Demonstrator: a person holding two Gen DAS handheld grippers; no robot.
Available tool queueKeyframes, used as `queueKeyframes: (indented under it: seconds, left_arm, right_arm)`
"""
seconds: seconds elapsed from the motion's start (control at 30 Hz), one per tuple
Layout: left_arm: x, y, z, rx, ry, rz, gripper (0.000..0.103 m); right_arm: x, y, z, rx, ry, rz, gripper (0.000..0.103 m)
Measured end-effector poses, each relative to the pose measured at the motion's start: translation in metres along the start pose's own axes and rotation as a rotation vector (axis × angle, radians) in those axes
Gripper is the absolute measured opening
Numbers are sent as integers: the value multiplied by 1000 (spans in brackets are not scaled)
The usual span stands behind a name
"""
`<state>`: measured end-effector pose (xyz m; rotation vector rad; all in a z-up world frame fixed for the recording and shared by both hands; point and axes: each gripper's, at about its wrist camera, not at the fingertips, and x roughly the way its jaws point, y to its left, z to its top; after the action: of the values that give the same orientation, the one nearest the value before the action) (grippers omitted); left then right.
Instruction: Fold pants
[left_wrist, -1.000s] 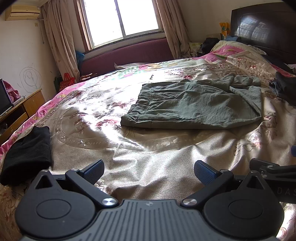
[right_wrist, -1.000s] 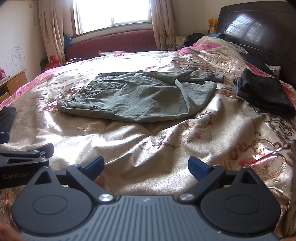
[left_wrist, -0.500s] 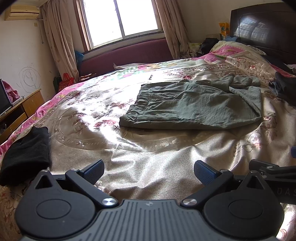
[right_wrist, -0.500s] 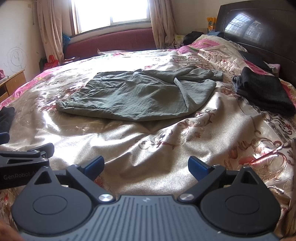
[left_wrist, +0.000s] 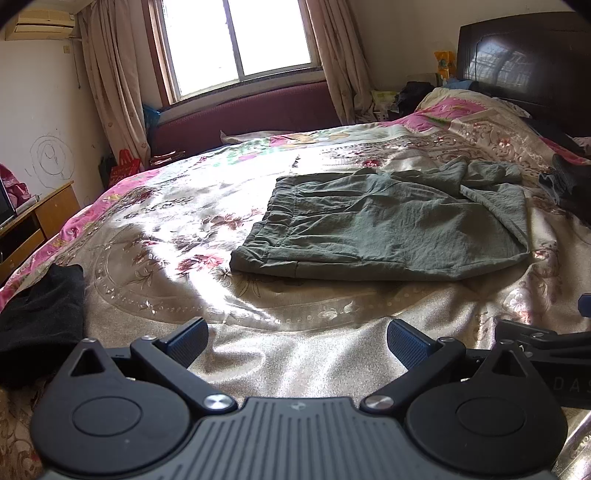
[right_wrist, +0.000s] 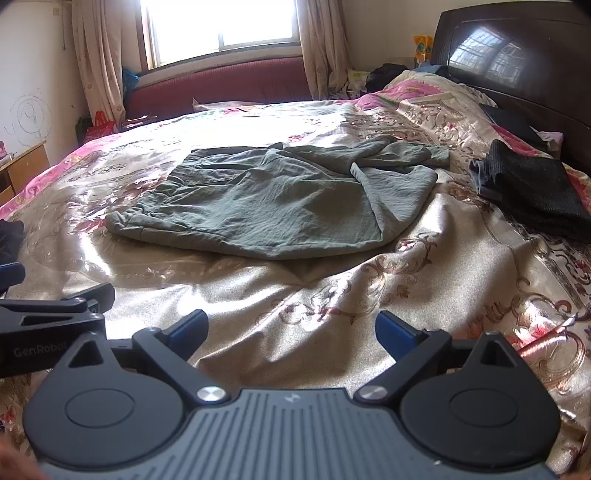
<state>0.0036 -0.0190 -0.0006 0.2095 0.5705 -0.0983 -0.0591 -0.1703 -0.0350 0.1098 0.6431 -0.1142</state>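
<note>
Wrinkled grey-green cotton pants (left_wrist: 384, 229) (right_wrist: 273, 206) spread mid-bed on shiny floral bedspread (left_wrist: 303, 354), legs bunched toward headboard. Left tool (left_wrist: 297, 341) and right tool (right_wrist: 291, 328) both gaping wide, empty, hovering near bed's front edge, well short of pants.

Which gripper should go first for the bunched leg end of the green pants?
Right, probably. The right gripper is open and the rumpled leg end lies ahead and slightly to its right. From the left gripper, also open, that end sits far right; the waistband is its nearer target.
</note>
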Motion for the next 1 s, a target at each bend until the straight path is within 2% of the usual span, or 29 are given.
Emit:
queueKeyframes:
  seconds: [0.1, 0.23, 0.4, 0.5, 0.53, 0.6, 0.63, 0.7, 0.73, 0.77, 0.83, 0.9, 0.97, 1.0]
  left_arm:
    - [16, 6, 12, 4, -7, -9, 103]
    - [50, 22, 27, 22, -22, 25, 103]
    - [109, 48, 42, 33, 22, 24, 103]
    - [144, 56, 48, 54, 47, -21, 103]
    - [152, 57, 48, 65, 54, -36, 101]
    - [171, 59, 49, 104, 83, -91, 86]
    - [177, 60, 48, 115, 100, -114, 77]
    - [181, 61, 48, 122, 97, -143, 75]
    - [181, 62, 48, 129, 93, -152, 70]
    - [181, 62, 49, 137, 92, -160, 60]
    - [179, 65, 49, 140, 95, -187, 52]
    - [181, 69, 50, 143, 109, -218, 49]
    - [183, 71, 51, 144, 118, -237, 45]
    - [185, 73, 51, 139, 124, -244, 44]
  right_arm:
    - [12, 2, 13, -8, -8, -5, 97]
    - [36, 9, 34, -63, -25, 3, 97]
    - [80, 41, 54, -244, -30, 68, 97]
    - [109, 63, 59, -372, -19, 104, 97]
    - [118, 69, 59, -418, -18, 111, 95]
    - [132, 77, 60, -480, -12, 127, 93]
    - [139, 80, 61, -493, -2, 133, 90]
    - [150, 84, 64, -498, 29, 158, 82]
    - [153, 85, 65, -496, 43, 172, 76]
    - [155, 84, 67, -489, 55, 192, 73]
    - [154, 85, 67, -490, 62, 216, 65]
    - [151, 90, 64, -522, 62, 233, 54]
    - [156, 97, 62, -545, 80, 238, 37]
    - [159, 101, 61, -552, 87, 231, 36]
